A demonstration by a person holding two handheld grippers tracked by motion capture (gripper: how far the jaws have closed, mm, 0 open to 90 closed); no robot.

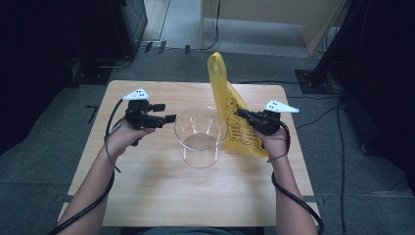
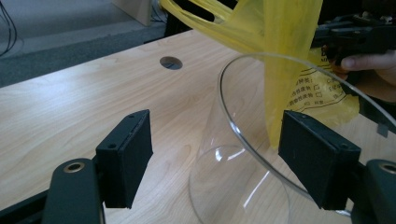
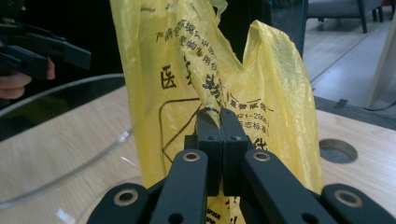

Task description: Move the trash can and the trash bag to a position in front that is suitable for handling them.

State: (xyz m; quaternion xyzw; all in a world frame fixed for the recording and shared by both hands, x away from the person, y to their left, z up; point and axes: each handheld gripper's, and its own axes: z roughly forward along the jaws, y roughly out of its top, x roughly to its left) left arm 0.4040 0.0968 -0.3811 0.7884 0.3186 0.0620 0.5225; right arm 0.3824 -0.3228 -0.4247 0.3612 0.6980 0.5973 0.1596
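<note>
A clear cylindrical container stands upright in the middle of the wooden table. Right of it, a yellow printed plastic bag hangs stretched upward, its lower end on the table. My right gripper is shut on a bunched fold of the bag, pads pressed together. My left gripper is open just left of the container's rim. In the left gripper view its pads stand wide apart, with the container and the bag beyond them and nothing pinched.
A round cable hole sits in the tabletop near the far edge. Black stands and cables flank the table on grey carpet, and a wooden panel stands behind. Bare tabletop lies in front of the container.
</note>
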